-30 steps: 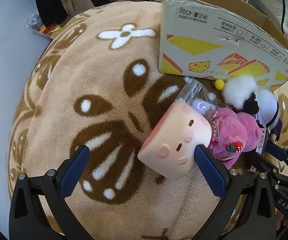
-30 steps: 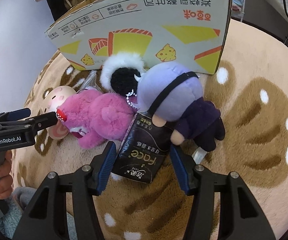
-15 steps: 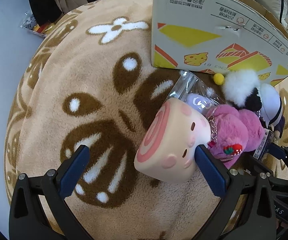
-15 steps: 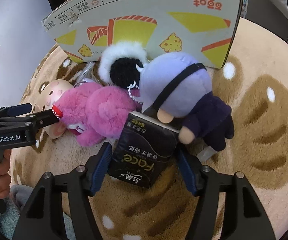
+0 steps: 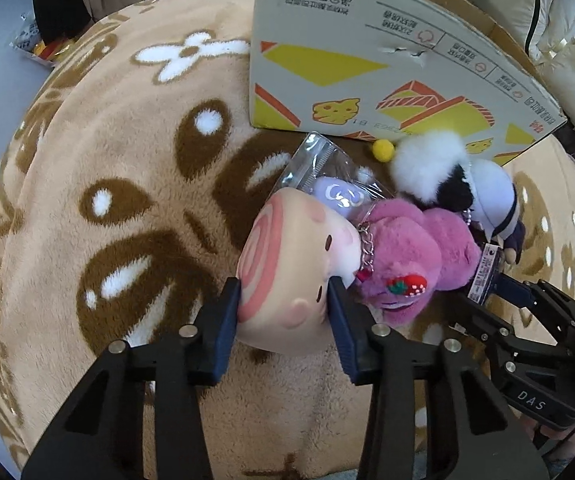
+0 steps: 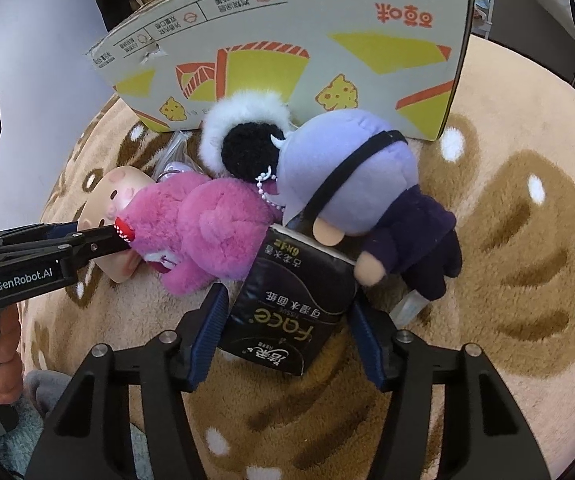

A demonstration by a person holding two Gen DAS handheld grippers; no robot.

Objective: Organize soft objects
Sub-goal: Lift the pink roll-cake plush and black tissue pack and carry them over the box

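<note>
My left gripper (image 5: 283, 306) has its jaws pressed on the swirl-roll plush (image 5: 287, 276), its long axis running forward and right, spiral end facing left. My right gripper (image 6: 287, 320) straddles the black tissue pack (image 6: 287, 312), jaws narrow; I cannot tell whether they grip it.

Count: five plush toys — peach roll (image 5: 287, 272), pink bear (image 6: 207, 228), lavender doll (image 6: 351, 184), white-black puff (image 6: 243, 140), bagged purple one (image 5: 339, 196). One tissue pack (image 6: 287, 312). One cardboard box (image 6: 307, 48). One yellow pompom (image 5: 382, 149).

Soft toys (image 6: 207, 232) heaped beside box (image 6: 287, 52)
</note>
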